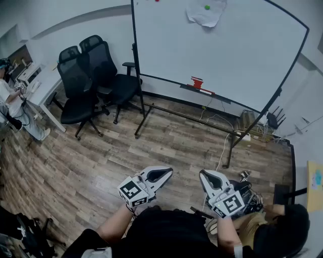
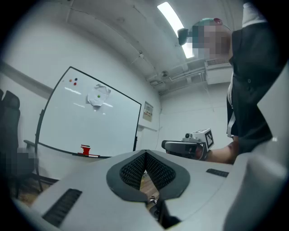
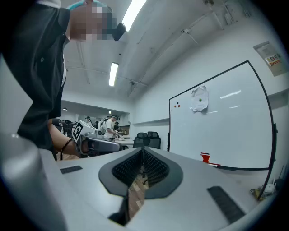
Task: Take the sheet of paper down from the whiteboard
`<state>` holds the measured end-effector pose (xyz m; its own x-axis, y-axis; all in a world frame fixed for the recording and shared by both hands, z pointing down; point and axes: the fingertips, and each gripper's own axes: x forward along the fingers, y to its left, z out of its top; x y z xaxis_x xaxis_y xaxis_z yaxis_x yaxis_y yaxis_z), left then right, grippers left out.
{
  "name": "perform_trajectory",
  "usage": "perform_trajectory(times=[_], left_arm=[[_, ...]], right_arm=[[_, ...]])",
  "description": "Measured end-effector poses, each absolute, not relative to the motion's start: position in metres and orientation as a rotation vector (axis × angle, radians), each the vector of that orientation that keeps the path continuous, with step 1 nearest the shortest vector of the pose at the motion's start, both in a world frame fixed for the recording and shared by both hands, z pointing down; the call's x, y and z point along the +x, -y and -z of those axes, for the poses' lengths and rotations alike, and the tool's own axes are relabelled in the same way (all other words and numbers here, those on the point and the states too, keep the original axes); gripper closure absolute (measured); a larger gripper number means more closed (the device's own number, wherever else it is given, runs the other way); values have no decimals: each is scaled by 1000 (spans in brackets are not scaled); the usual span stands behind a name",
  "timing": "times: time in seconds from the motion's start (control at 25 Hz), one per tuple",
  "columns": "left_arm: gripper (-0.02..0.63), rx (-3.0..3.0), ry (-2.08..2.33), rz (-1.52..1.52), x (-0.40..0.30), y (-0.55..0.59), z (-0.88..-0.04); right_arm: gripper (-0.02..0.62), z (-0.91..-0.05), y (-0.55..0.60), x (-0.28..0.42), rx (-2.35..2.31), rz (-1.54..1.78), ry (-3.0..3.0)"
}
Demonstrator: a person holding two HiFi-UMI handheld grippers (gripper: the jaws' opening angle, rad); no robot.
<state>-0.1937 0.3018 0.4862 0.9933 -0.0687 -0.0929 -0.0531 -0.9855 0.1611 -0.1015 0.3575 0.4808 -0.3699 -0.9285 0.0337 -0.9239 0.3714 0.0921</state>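
Left tongs [image 1: 166,173] and right tongs [image 1: 204,175] are held low, well apart from the whiteboard [image 1: 242,55].
Both are pressed together with nothing pinched, probably because no reach is begun; beyond the wooden plank floor [image 1: 166,136], the crumpled white sheet of paper [image 1: 206,14] is pinned by a green magnet [image 1: 207,7] high on the glossy board.
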Motion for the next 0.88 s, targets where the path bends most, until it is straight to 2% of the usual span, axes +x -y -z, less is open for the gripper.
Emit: perform_trajectory(times=[0.32, 0.88], left_arm=[[595, 3032, 42, 144, -209, -288, -477], [595, 2897, 33, 77, -230, -269, -529]], right_arm=[[571, -482, -338, -137, 1699, 72, 2572], [569, -514, -336, -148, 1779, -4, 2495]])
